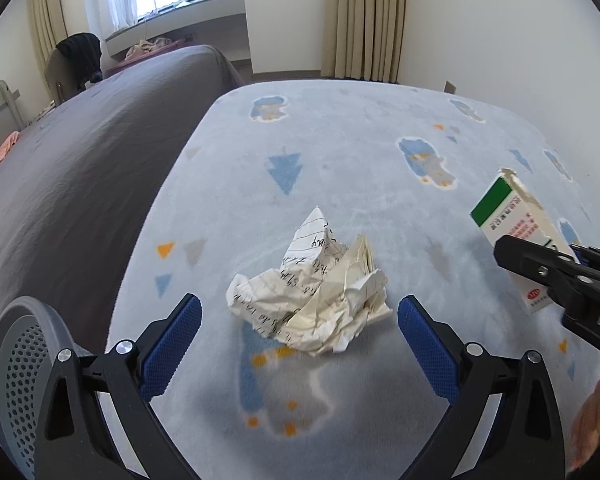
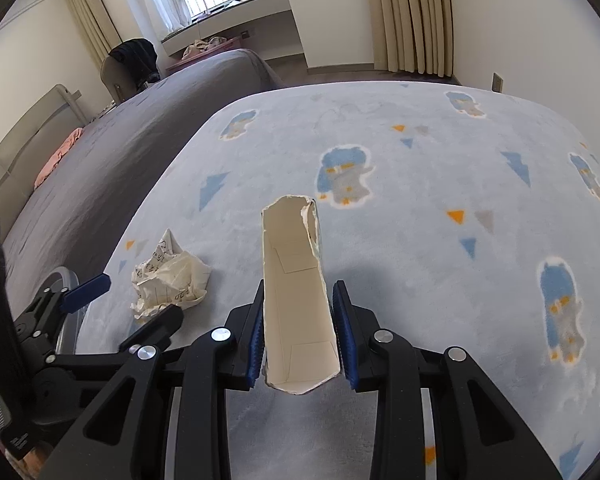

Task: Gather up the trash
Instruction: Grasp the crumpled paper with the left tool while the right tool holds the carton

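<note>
A crumpled sheet of lined paper (image 1: 314,296) with handwriting lies on the light blue patterned carpet (image 1: 340,140). My left gripper (image 1: 300,336) is open, its blue pads on either side of the paper and just short of it. My right gripper (image 2: 300,328) is shut on a torn white and green cardboard box (image 2: 296,292) and holds it above the carpet. The box (image 1: 512,232) and the right gripper also show at the right of the left wrist view. The paper (image 2: 172,280) and the left gripper (image 2: 130,296) show at the left of the right wrist view.
A grey perforated waste bin (image 1: 24,360) stands at the lower left beside a bed with a grey cover (image 1: 80,168). A chair with dark clothes (image 1: 76,60), a window and beige curtains (image 1: 364,20) are at the back. A hand (image 1: 596,424) shows at the lower right.
</note>
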`<state>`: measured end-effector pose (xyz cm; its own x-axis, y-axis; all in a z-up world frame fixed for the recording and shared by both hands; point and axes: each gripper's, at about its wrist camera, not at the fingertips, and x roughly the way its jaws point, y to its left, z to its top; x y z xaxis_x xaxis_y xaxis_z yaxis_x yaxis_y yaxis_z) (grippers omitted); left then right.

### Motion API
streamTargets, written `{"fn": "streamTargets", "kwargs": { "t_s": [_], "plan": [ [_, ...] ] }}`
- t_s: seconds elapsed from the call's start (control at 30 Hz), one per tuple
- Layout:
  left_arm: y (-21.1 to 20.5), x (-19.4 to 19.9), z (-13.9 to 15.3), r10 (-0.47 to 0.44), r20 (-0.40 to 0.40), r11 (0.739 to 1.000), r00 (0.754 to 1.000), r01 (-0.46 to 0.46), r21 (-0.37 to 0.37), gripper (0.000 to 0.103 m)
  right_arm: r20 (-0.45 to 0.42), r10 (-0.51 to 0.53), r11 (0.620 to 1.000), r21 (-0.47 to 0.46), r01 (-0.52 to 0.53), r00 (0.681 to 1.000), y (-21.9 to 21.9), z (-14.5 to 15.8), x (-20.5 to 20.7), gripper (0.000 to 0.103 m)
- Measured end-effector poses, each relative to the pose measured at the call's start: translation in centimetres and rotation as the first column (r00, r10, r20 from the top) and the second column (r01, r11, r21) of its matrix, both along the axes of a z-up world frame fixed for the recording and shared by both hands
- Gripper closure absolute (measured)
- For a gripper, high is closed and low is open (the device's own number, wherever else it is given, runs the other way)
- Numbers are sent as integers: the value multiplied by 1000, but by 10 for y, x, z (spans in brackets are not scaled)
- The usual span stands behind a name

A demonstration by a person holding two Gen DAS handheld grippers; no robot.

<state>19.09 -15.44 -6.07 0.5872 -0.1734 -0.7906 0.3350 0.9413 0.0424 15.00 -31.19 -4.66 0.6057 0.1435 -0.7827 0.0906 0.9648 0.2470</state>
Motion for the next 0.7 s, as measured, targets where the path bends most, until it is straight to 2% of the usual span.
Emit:
{"fn": "streamTargets", "kwargs": {
  "t_s": [0.3, 0.37, 0.43, 0.53, 0.7],
  "plan": [
    [-11, 13, -9, 15, 11, 1000, 1000, -16, 22, 7, -8, -7, 1000, 15, 7, 1000, -5, -3, 1, 73],
    [-11, 14, -10, 19, 11, 1000, 1000, -19, 16, 10, -6, -5, 1000, 14, 5, 1000, -4, -2, 0, 73],
    [-9, 15, -11, 12, -8, 1000, 1000, -12, 1, 27, -6, -2, 1000, 10, 2, 1000, -3, -3, 0, 73],
    [-8, 11, -8, 10, 3, 1000, 1000, -10, -2, 33, -7, 3, 1000, 7, -3, 1000, -2, -3, 0, 73],
    [1, -1, -1, 14, 12, 1000, 1000, -14, -14, 34, 7, 13, 1000, -2, -13, 1000, 0, 1, -2, 73]
  ]
}}
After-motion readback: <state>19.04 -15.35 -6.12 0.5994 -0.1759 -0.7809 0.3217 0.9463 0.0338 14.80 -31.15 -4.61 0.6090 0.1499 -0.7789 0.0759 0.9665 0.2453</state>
